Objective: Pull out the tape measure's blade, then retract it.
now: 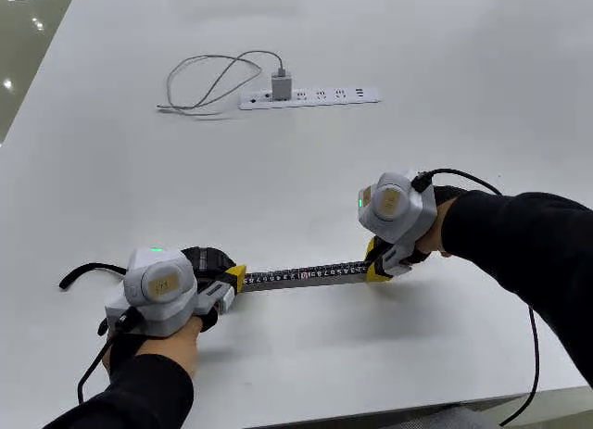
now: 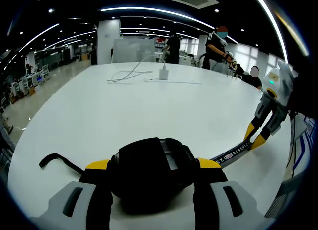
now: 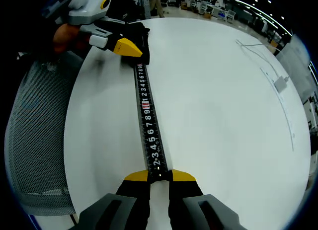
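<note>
Tape measure case [image 1: 208,260] rests on the table [image 1: 306,188], clamped between the jaws of my left gripper [image 2: 153,164]. My right gripper [image 3: 159,176] is closed narrow on the tip of the blade [image 3: 148,120], which lies drawn out flat between the two. Hazard, in my judgement: if the right jaws release abruptly, the spring would whip the blade back. A loose left hold would let the case skid.

The desk [image 1: 306,188] is smooth, matt white; the tape measure's case [image 2: 151,170] looks matt black plastic, its blade [image 3: 147,115] dark, faintly glossy.
</note>
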